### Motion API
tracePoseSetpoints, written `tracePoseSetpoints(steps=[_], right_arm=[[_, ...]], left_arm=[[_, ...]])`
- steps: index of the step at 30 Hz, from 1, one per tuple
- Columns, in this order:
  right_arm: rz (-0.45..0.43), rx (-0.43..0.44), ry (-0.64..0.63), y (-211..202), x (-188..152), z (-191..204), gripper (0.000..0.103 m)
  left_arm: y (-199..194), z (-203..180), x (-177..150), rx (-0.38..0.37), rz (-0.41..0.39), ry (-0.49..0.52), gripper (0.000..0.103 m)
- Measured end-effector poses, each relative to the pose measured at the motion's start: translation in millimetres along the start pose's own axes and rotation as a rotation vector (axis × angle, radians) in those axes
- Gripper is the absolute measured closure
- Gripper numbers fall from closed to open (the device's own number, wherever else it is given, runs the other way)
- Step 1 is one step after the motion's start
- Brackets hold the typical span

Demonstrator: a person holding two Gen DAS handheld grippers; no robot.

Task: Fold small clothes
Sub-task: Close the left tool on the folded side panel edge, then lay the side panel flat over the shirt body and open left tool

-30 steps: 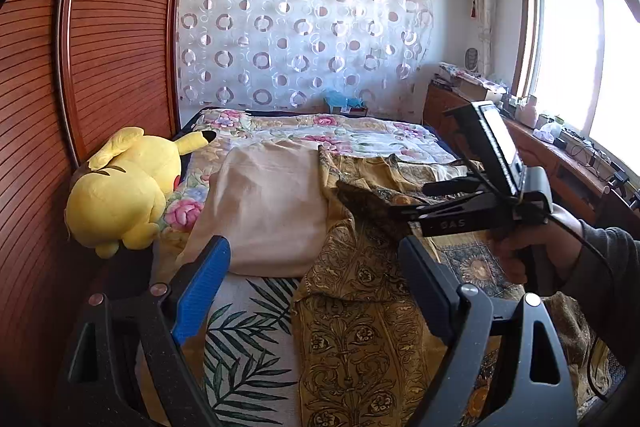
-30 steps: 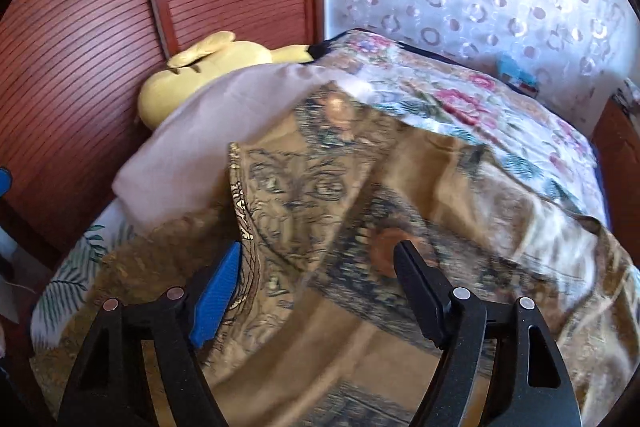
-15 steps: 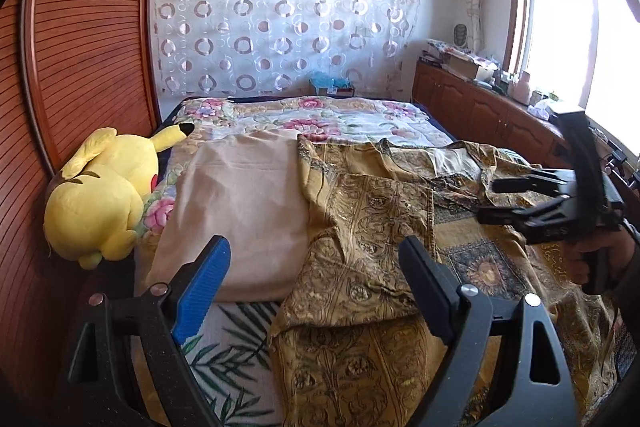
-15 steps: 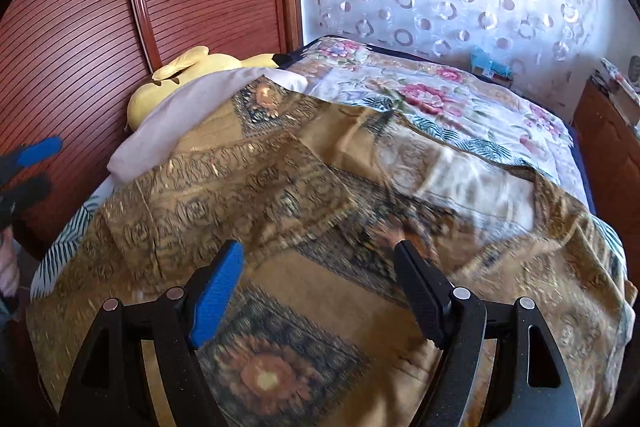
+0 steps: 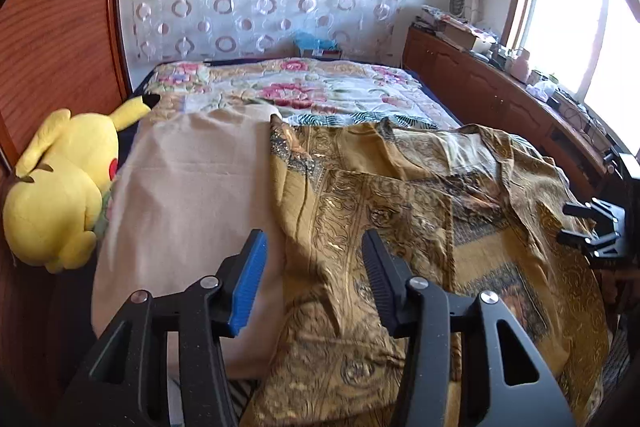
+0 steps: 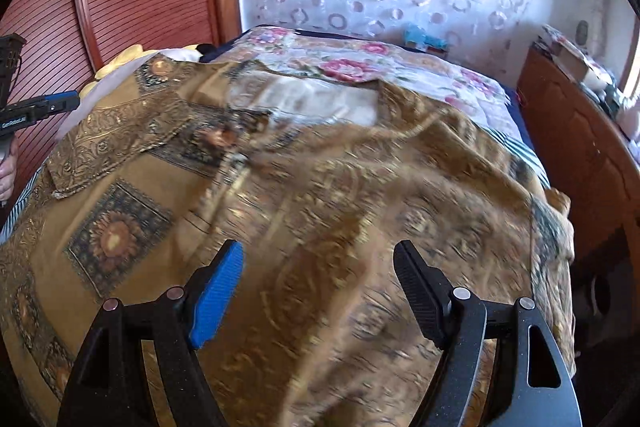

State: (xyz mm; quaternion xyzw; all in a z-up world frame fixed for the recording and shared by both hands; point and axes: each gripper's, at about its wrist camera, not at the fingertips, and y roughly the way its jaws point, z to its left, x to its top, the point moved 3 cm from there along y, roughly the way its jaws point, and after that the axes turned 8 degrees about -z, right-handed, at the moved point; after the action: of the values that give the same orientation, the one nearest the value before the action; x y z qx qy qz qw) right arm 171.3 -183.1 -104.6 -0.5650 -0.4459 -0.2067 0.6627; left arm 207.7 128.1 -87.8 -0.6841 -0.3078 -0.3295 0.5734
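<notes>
A gold-brown patterned garment (image 5: 400, 211) lies spread across the bed, its left part folded over. My left gripper (image 5: 314, 235) hovers low over the garment's left edge. Its jaws are closing, with a fold of the cloth showing between them, and the pads do not press on it. My right gripper (image 6: 319, 247) is open above the garment's (image 6: 320, 179) right half, nothing between its fingers. The right gripper (image 5: 592, 231) also shows at the right edge of the left wrist view. The left gripper (image 6: 40, 107) shows at the left edge of the right wrist view.
A beige cloth (image 5: 192, 195) lies beside the garment on the left. A yellow plush toy (image 5: 60, 187) sits against the wooden wardrobe (image 5: 52, 27). The floral bedspread (image 5: 304, 87) stretches behind. A wooden cabinet (image 5: 500, 99) with clutter runs along the right under the window.
The right gripper has swung away to the right over the garment. The left gripper has come closer to the garment's left edge, and its jaws stand narrower than before.
</notes>
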Motion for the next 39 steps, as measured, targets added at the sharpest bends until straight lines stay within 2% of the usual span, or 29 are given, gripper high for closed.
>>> tracePoseSetpoints(steps=[5, 9, 14, 15, 16, 19, 22, 25, 29, 32, 35, 37, 39], right_arm=[[0.019, -0.010, 0.028, -3.1, -17.0, -4.4, 0.024], [0.016, -0.004, 0.047, -4.9, -13.0, 0.4, 0.024], [0.026, 0.001, 0.058, -3.5, -9.1, -2.0, 0.024], [0.025, 0.003, 0.060, -2.5, -8.3, -4.1, 0.024], [0.025, 0.004, 0.061, -2.2, -8.5, -5.3, 0.024], [0.024, 0.005, 0.064, -1.6, -8.4, -8.2, 0.024], [0.024, 0.005, 0.062, -1.3, -8.4, -8.4, 0.024], [0.024, 0.007, 0.063, 1.7, -8.8, -14.9, 0.024], [0.024, 0.007, 0.063, 1.8, -8.5, -14.9, 0.024], [0.024, 0.006, 0.062, 1.9, -8.6, -15.9, 0.024], [0.026, 0.002, 0.058, 1.0, -9.4, -15.4, 0.024], [0.027, 0.001, 0.056, -0.4, -9.0, -15.3, 0.024], [0.027, 0.002, 0.056, -1.7, -8.9, -15.3, 0.024]], left_arm=[[27.8, 7.2, 3.0, 0.018, 0.057, -0.015, 0.061], [39.3, 7.1, 5.7, 0.016, 0.089, -0.018, 0.074], [50.6, 6.0, 6.1, 0.028, 0.121, 0.004, 0.075], [51.7, 6.7, 6.5, 0.029, 0.121, 0.004, 0.083], [51.5, 7.1, 6.9, 0.028, 0.119, 0.005, 0.096], [42.3, 4.1, 12.2, 0.015, 0.085, 0.015, 0.100], [28.0, 3.2, 26.1, 0.035, 0.018, 0.039, 0.100], [21.1, 8.2, 40.7, 0.055, -0.006, 0.043, 0.100], [32.5, 14.0, 36.0, 0.106, 0.049, 0.077, 0.099], [32.1, 16.7, 28.3, 0.111, 0.053, 0.069, 0.096], [20.6, 13.3, 24.0, 0.098, 0.020, 0.063, 0.083], [8.1, 8.0, 22.4, 0.083, -0.013, 0.066, 0.067], [-3.7, 2.4, 22.1, 0.048, -0.044, 0.063, 0.057]])
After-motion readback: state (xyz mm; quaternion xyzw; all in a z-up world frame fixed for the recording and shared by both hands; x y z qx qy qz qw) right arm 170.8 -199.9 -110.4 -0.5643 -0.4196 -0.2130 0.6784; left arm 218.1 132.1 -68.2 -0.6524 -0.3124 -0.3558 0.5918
